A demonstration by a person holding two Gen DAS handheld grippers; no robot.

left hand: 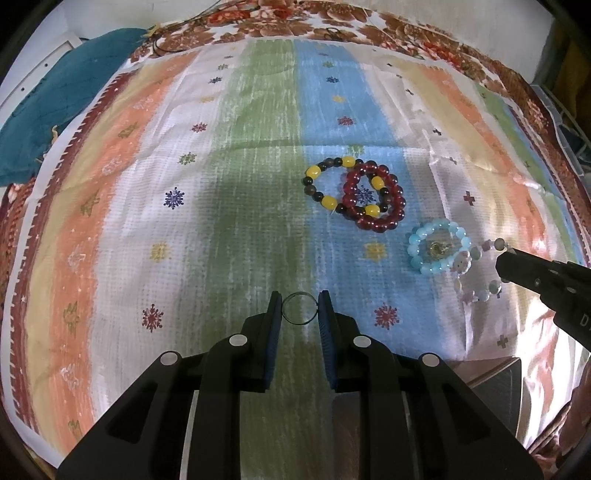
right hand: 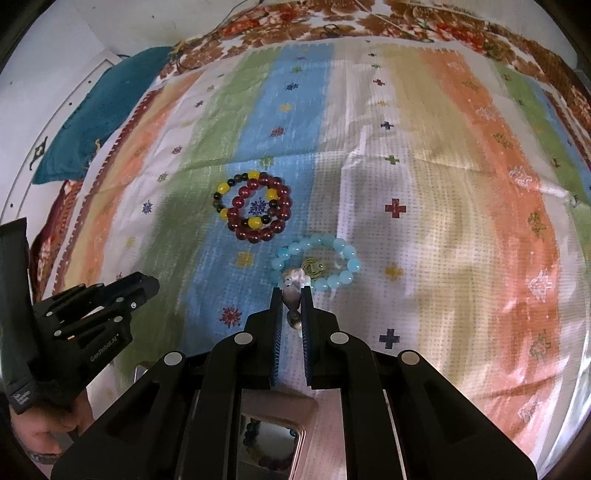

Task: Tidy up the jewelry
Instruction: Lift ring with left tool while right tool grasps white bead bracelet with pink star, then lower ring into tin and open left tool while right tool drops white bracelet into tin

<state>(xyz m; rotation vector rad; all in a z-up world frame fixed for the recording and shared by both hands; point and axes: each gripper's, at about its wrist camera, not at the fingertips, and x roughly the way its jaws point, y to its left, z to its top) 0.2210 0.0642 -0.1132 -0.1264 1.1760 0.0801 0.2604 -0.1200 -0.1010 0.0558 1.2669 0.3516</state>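
My left gripper [left hand: 300, 308] is shut on a thin metal ring [left hand: 300, 313], held just above the striped cloth [left hand: 221, 206]. My right gripper [right hand: 292, 295] is shut on a pale pink and white bead bracelet [right hand: 291, 291]; it also shows in the left wrist view [left hand: 480, 273], beside the light blue bead bracelet [left hand: 437, 245]. That blue bracelet [right hand: 317, 264] lies on the cloth with a small gold piece [right hand: 312, 266] inside it. A dark red bead bracelet [left hand: 373, 201] overlaps a yellow and black one [left hand: 325, 184] further back.
A teal cushion [left hand: 48, 122] lies at the far left past the cloth edge. A floral bedspread [left hand: 332, 22] borders the back. A box with beads inside [right hand: 273, 439] sits under my right gripper. A hand [right hand: 40, 435] holds the left gripper [right hand: 110, 306].
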